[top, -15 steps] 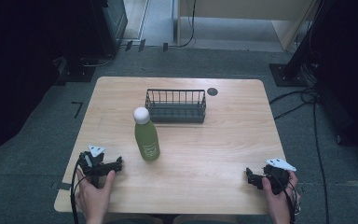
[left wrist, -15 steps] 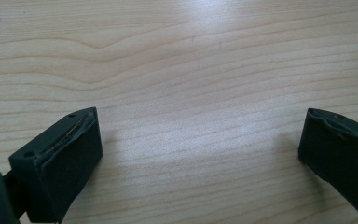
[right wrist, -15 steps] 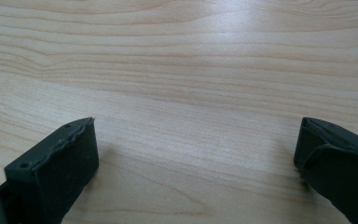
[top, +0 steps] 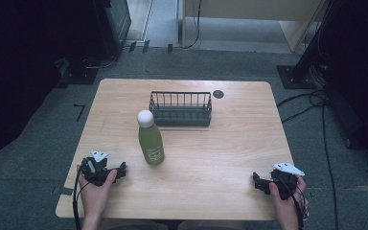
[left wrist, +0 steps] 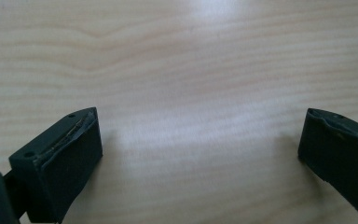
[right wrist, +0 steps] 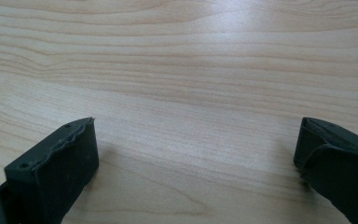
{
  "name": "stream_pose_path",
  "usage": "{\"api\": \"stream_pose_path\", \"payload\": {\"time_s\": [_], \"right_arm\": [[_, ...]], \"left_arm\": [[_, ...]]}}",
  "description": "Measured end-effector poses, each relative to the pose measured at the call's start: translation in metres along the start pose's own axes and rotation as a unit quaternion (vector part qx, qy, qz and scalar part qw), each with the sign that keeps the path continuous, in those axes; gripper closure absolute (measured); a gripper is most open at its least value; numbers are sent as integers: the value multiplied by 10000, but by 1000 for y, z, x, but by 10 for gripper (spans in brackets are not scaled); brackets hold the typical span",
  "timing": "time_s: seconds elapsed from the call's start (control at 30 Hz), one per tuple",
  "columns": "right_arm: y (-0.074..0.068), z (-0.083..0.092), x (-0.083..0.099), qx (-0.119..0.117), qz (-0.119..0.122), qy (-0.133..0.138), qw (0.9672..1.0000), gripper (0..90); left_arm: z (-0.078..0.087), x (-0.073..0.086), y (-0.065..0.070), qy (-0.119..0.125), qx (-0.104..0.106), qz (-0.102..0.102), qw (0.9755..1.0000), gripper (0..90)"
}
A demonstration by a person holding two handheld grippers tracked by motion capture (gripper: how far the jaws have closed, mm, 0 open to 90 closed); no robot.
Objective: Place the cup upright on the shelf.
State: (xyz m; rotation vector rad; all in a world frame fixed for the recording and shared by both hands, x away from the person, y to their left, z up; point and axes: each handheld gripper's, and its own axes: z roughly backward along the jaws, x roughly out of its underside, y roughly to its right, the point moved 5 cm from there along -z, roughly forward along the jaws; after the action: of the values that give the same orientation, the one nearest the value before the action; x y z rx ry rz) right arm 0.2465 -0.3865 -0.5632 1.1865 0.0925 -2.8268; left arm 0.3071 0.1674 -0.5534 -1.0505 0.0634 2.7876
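Soft overhead light, dim surroundings

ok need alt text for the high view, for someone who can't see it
A green bottle with a white cap stands upright on a wooden table, just in front of an empty dark wire basket. At the near edge, a person's hands rest an open left gripper and a right gripper on the tabletop.

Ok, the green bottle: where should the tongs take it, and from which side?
Grip the green bottle around its straight body, below the white cap. It stands upright, so come in level from the near left, where the open left tongs sit closest. I would avoid the far side, since the wire basket stands just behind it.
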Motion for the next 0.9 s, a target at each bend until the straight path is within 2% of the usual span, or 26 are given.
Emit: {"api": "stream_pose_path", "payload": {"time_s": [0.17,0.33,0.5,0.6,0.8,0.83,0.9], "right_arm": [[0,0,0,0,0,0,10000,0],[0,0,0,1,2,1,10000,0],[0,0,0,1,1,1,10000,0],[0,0,0,0,-1,-1,10000,0],[0,0,0,1,1,0,10000,0],[0,0,0,-1,-1,-1,10000,0],[0,0,0,0,0,-1,10000,0]], "left_arm": [[6,3,13,16,114,-111,9999,0],[20,1,23,251,293,-171,9991,0],[27,-1,33,350,444,-241,9981,0],[33,-2,45,481,633,-345,9962,0],[39,-6,59,596,862,-450,9935,0],[41,-9,64,652,962,-507,9919,0],[44,-12,70,692,1028,-580,9906,0]]}}
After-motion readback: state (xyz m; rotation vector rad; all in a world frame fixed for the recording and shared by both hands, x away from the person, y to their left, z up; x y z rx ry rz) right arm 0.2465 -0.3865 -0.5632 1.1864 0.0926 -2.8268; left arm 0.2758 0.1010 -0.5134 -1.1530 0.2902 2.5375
